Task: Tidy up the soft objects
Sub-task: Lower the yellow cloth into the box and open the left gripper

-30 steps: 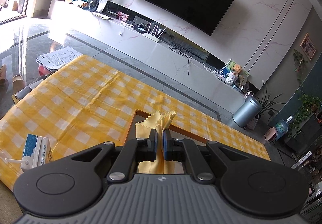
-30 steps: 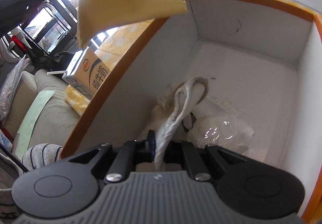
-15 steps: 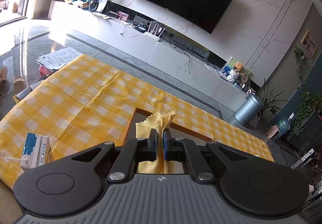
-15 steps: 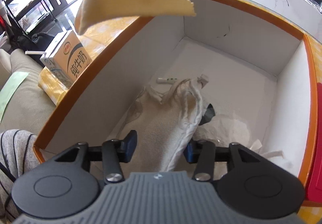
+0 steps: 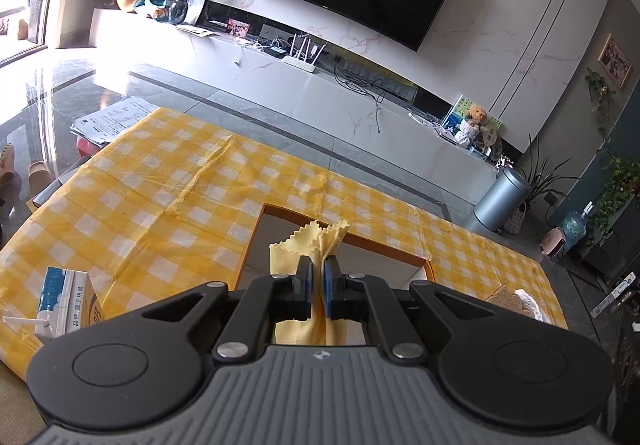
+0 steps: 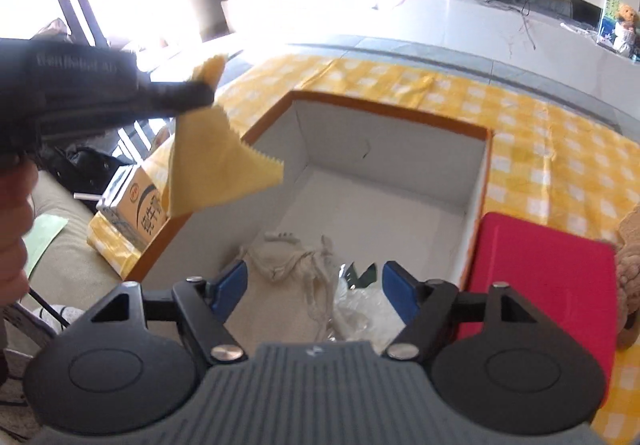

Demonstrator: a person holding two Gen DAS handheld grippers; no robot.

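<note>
The right claw (image 6: 314,289) has just been opening; its jaws stand wide above the box (image 6: 476,181), nothing between them, and the cream cloth bag (image 6: 296,265) lies loose on the box floor beneath. The left claw (image 5: 316,287) is clamped on the yellow cloth (image 5: 316,245), hanging over the box's near-left rim. I'd judge one drop finished and the yellow cloth next: carry it inward past the orange rim, then let go. The far half of the box is bare. A red lid (image 6: 540,277) lies against its right wall, a milk carton (image 6: 136,201) beside its left at the desk (image 5: 160,197) edge.
</note>
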